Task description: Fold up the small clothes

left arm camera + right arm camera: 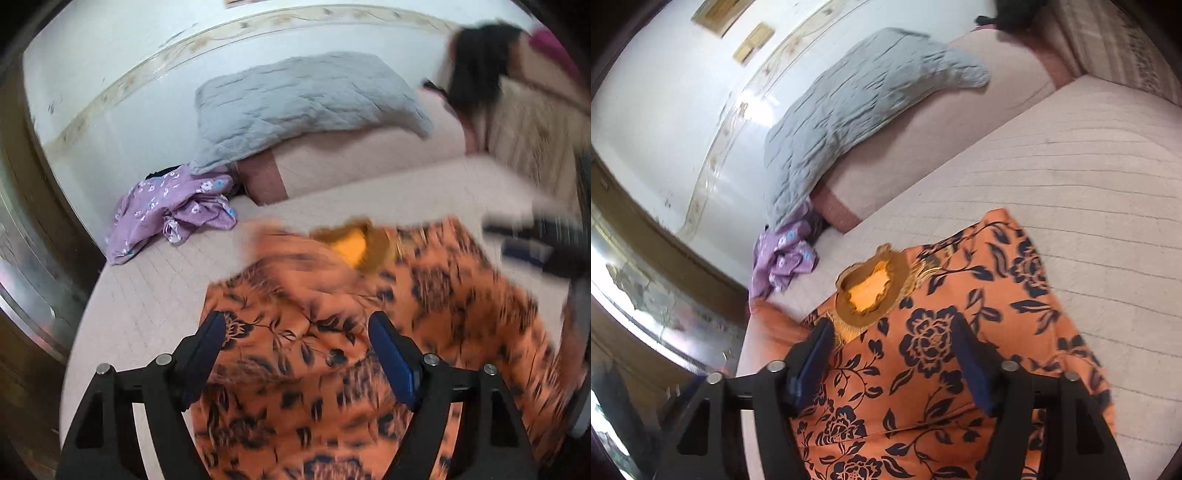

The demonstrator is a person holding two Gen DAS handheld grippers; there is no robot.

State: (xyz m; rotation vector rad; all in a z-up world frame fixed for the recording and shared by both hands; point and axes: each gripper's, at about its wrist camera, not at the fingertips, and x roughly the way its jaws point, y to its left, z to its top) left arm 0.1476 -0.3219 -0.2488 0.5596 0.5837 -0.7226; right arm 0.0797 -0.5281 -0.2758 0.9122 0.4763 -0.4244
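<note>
Item: orange top [945, 332], flat on the bed [1089, 155], neckline at 11 o'clock, long axis running 6 to 12. I held the left gripper [297, 332] and right gripper [890, 339] over it, jaws apart, gripping nothing. Right looked nearer the neckline. Spare: purple cloth [173, 210], 10 o'clock.

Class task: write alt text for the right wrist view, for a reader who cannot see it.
An orange floral garment lies on a pale bed, neckline up, with the open right gripper above it. Behind are a purple cloth and a grey quilt.
</note>
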